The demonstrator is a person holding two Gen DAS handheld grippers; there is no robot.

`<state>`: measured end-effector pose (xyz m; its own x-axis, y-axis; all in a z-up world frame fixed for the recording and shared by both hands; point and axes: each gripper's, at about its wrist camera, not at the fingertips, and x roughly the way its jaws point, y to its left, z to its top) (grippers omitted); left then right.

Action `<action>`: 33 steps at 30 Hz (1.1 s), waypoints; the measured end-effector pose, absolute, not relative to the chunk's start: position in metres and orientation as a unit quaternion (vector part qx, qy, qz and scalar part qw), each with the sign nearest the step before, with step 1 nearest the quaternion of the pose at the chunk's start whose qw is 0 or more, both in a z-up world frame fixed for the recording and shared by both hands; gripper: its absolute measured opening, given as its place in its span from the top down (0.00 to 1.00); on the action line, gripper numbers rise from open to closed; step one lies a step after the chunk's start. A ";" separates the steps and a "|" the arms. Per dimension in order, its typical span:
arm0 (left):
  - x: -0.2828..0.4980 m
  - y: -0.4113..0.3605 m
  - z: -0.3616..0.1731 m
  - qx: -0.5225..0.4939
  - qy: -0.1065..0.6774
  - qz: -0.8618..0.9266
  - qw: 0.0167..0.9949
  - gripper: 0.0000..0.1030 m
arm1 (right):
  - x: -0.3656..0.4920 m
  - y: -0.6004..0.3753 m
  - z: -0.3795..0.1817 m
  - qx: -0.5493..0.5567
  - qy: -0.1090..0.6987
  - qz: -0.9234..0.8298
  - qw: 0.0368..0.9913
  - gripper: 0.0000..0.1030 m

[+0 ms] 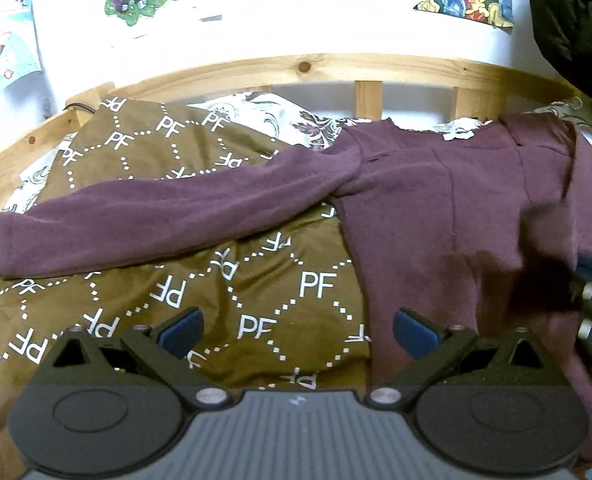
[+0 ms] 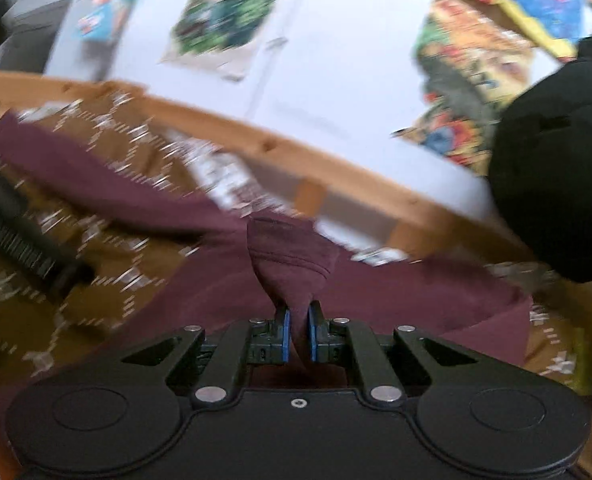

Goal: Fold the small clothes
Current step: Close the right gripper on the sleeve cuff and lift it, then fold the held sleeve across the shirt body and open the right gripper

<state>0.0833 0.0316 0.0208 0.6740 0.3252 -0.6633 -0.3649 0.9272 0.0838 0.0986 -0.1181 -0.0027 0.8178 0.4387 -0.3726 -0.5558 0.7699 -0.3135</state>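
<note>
Purple top [image 1: 436,200], one; two tongs.

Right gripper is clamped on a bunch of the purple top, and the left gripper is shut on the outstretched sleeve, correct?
Not quite. The left gripper is open and holds nothing, as the left wrist view shows; the sleeve lies flat on the brown PF blanket beyond it. The right gripper is indeed clamped on the purple top.
</note>
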 end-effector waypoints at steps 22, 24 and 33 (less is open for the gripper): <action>0.098 -0.001 0.012 -0.002 0.347 0.194 0.918 0.01 | 0.076 -0.171 -0.022 -0.215 0.202 0.416 0.860 0.17; 0.107 -0.004 0.006 -0.012 0.354 0.190 0.916 0.01 | 0.090 -0.186 -0.018 -0.187 0.199 0.374 0.886 0.15; 0.140 -0.031 -0.021 -0.015 0.399 0.128 0.908 0.01 | 0.141 -0.254 -0.029 -0.033 0.209 0.180 0.961 0.07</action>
<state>0.1396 -0.0306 -0.0214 0.6484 0.2209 -0.7286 -0.2447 0.9667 0.0753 0.1414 -0.2542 -0.0286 0.8480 0.3326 -0.4127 -0.3605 0.9327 0.0110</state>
